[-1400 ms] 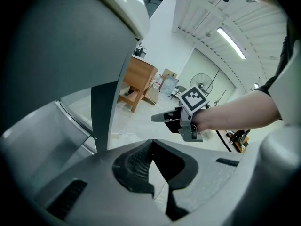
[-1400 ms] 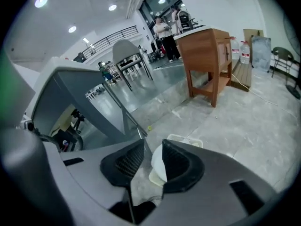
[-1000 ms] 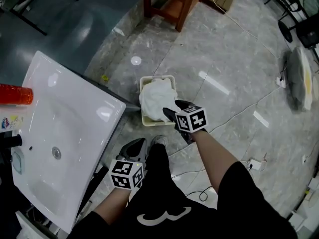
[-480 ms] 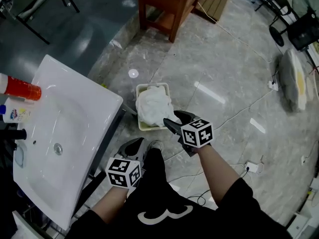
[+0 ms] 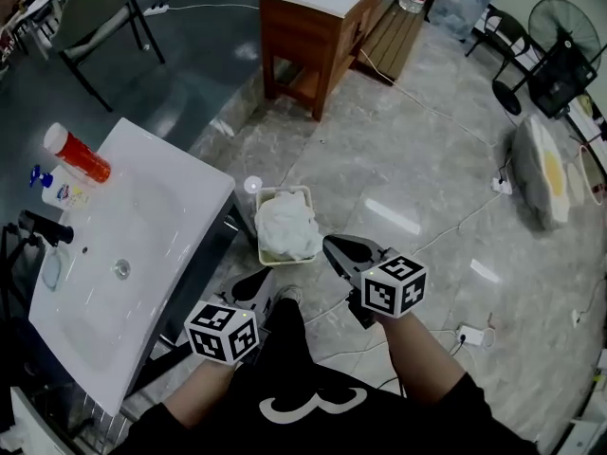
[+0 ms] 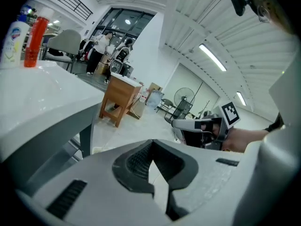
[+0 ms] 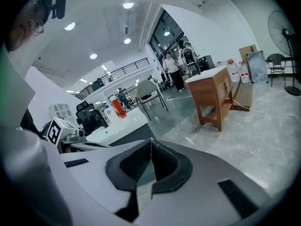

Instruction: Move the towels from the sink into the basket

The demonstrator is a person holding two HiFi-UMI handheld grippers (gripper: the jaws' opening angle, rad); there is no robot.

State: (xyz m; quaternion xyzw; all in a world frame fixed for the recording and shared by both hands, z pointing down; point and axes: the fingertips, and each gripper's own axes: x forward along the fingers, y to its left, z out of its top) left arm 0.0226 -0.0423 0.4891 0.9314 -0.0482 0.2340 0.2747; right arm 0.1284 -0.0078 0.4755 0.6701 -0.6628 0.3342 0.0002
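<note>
Where the basket (image 5: 282, 191) stands, towels (image 5: 287, 226) fill it

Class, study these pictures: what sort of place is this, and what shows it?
Probably an open workshop or test hall, not a home bathroom: the white ceramic sink stands free on a grey stone floor, near a brown wooden cabinet and a black standing fan.

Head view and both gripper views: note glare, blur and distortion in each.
Head view: sharp, with white light glare on the glossy floor and sheen on the sink. Left gripper view: fisheye bend, dark corners, strip lights blown out. Right gripper view: round black vignette, curved lines, wooden table in focus.
</note>
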